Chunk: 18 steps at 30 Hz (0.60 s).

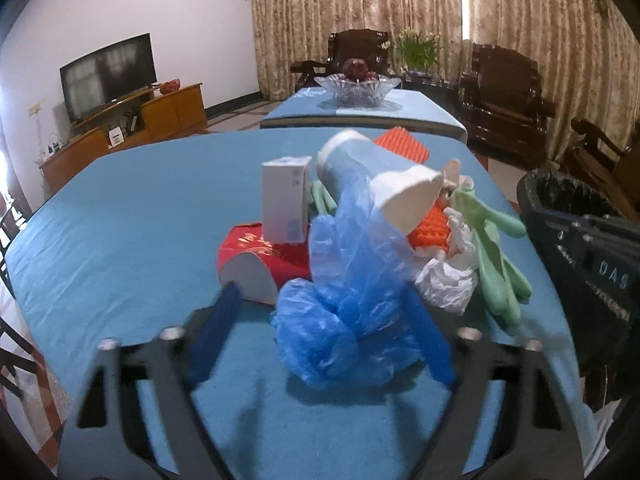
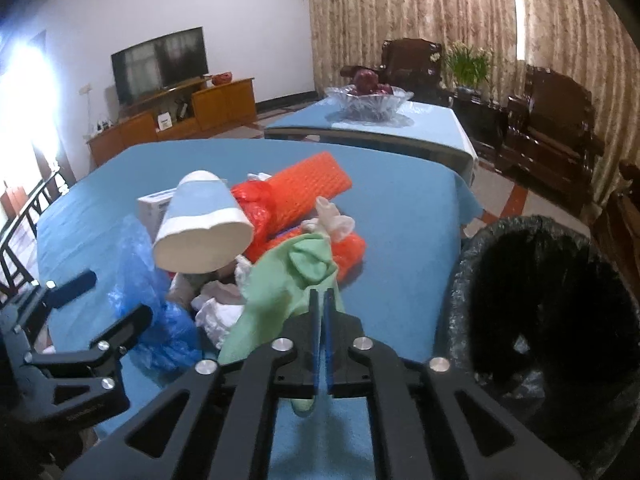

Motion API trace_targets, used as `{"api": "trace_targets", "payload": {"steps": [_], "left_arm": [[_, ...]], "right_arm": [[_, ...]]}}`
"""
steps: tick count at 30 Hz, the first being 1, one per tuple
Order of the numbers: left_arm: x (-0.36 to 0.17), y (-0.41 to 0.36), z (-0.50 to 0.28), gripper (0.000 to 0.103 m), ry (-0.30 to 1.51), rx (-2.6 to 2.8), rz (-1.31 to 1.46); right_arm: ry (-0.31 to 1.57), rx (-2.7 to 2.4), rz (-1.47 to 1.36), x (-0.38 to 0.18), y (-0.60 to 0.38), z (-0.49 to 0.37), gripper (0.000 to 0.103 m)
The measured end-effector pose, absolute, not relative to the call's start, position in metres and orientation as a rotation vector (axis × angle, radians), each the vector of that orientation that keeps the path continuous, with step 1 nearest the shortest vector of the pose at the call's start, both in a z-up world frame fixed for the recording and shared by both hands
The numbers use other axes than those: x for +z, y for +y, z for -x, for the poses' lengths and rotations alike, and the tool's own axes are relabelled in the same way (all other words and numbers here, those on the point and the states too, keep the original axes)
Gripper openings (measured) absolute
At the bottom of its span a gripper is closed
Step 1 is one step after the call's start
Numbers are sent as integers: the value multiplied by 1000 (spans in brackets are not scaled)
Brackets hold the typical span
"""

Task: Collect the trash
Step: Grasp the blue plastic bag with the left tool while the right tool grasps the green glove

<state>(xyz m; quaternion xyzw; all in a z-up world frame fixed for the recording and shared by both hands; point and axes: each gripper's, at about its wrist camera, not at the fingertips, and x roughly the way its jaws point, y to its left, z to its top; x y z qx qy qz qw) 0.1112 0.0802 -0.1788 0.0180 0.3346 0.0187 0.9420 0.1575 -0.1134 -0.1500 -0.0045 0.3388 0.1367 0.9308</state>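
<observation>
A heap of trash lies on the blue table: a crumpled blue plastic bag, a blue-and-white paper cup, a red cup, a white box, orange foam netting, white plastic and a green rubber glove. My left gripper is open, its fingers on either side of the blue bag. My right gripper is shut on the green glove. The left gripper also shows in the right wrist view.
A bin lined with a black bag stands at the table's right edge, close to my right gripper. A second blue table with a glass fruit bowl is behind. Dark wooden chairs stand to the right, a TV cabinet to the left.
</observation>
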Motion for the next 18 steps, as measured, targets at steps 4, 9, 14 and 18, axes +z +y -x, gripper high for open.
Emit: {"api": "trace_targets", "payload": {"steps": [4, 9, 14, 18], "left_arm": [[-182, 81, -121, 50, 702, -19, 3], [-183, 80, -119, 51, 704, -39, 13], [-189, 82, -120, 56, 709, -50, 20], [-189, 88, -122, 35, 708, -108, 71]], "right_arm": [[675, 268, -15, -147, -113, -163, 40], [670, 277, -18, -148, -107, -175, 57], [687, 285, -13, -154, -95, -198, 58], [720, 300, -52, -162, -93, -215, 58]]}}
